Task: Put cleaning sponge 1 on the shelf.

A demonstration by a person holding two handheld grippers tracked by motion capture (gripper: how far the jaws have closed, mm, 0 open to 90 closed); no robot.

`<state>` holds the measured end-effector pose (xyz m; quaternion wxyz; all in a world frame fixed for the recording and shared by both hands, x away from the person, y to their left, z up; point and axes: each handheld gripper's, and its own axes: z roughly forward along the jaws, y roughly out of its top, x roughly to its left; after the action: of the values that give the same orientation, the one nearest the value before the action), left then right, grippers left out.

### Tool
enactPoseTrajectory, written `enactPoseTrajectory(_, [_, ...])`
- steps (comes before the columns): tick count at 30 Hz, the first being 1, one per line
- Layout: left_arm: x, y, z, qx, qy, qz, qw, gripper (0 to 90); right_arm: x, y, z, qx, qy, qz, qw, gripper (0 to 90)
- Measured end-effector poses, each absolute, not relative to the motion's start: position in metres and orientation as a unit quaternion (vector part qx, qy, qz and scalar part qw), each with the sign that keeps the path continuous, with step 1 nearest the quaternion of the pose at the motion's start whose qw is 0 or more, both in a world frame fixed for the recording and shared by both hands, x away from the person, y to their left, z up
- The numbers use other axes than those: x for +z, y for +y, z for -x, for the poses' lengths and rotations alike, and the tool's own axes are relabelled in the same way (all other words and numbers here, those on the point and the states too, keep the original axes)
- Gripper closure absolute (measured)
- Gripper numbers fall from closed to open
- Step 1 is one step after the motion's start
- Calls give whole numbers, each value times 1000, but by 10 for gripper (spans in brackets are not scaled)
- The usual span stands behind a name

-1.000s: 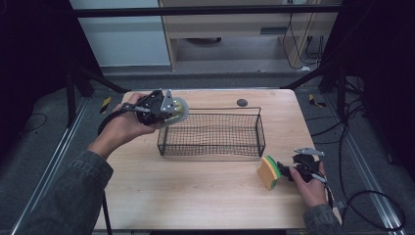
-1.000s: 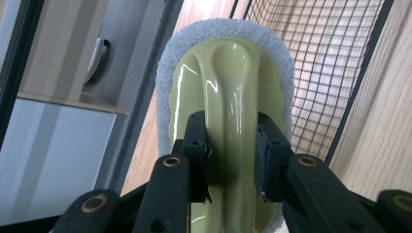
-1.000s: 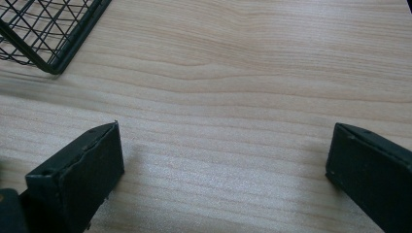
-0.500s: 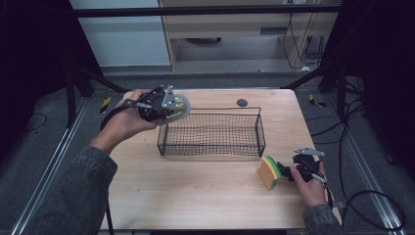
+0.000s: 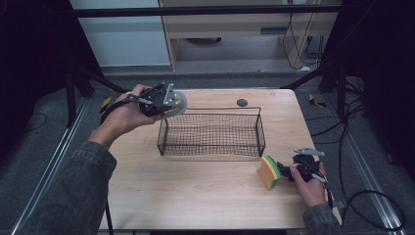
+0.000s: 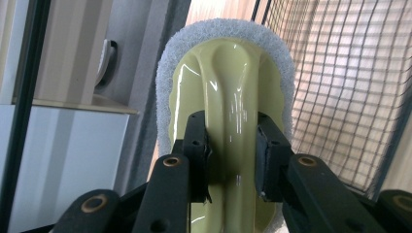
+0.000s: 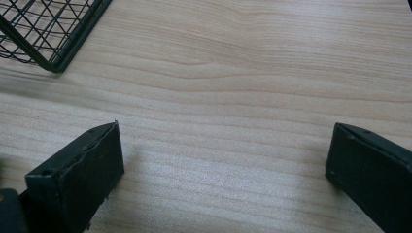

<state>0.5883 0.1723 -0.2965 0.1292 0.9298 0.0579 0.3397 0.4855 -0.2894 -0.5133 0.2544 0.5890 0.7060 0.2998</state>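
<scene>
- Fingers first: left gripper (image 6: 232, 145) clamped on the glossy yellow handle ridge of a scrubber (image 6: 228, 92) with a grey-white pad rim; right gripper (image 7: 223, 165) spread wide over bare wood, nothing between.
- Table (image 5: 205, 205) – light wood, mostly bare.
- Wire basket (image 5: 211, 134) – black mesh, nothing in it as far as I can tell.
- Scrubber held in the air at the basket's left end, near the rim, not yet inside; drop-in seems left to do.
- Sponge (image 5: 268, 172) – yellow and green, on edge on the table near the right gripper, untouched.
- Left forearm reaches in from bottom left, hand raised; right hand rests low at the table's right edge.
</scene>
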Motion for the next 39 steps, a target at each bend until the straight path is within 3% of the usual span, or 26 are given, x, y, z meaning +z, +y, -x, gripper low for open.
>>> enactPoseTrajectory(14, [-325,159,-594,316,36,-940,122,706,-513,-289,-485,299,706,-589,254,5])
enactPoseTrajectory(39, [-342,139,-595,287,21,-948,138,706,-513,-289,-486,300,707,-589,253,5])
